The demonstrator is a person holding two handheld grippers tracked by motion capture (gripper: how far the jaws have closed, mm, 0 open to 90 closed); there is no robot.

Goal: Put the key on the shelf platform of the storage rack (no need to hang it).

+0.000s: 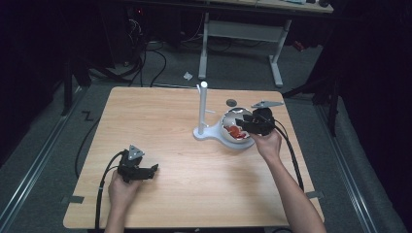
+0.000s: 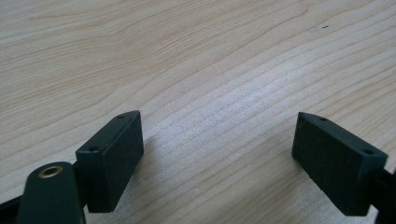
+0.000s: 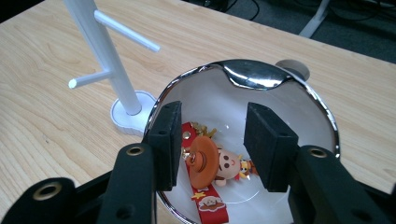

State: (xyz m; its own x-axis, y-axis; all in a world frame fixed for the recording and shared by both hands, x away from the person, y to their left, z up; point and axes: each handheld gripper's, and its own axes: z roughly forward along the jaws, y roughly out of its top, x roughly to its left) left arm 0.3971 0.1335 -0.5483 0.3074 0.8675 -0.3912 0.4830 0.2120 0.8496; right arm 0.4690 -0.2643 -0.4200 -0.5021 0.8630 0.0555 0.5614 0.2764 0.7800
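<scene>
Right gripper [image 3: 212, 144] hangs over the steel bowl [image 3: 299, 84], jaws apart, gripping nothing; the doll keychain [image 3: 210, 163] lies inside, so the drop looks done. Left gripper [image 2: 217, 158] rests open, idle. Beyond, the white stand [image 3: 100, 46].

So the count: one wooden table [image 1: 184, 160], one white peg stand [image 1: 202, 114] with two side pegs sticking out, and one shiny metal bowl [image 3: 299, 100]. Inside the bowl there's one cartoon figure keychain [image 3: 219, 163] on one red strap [image 3: 210, 205]. One small dark disc [image 1: 231, 102] on the tabletop past the bowl. Two handheld grippers, left gripper [image 1: 145, 171] and right gripper [image 1: 241, 122], two black jaws each.
</scene>
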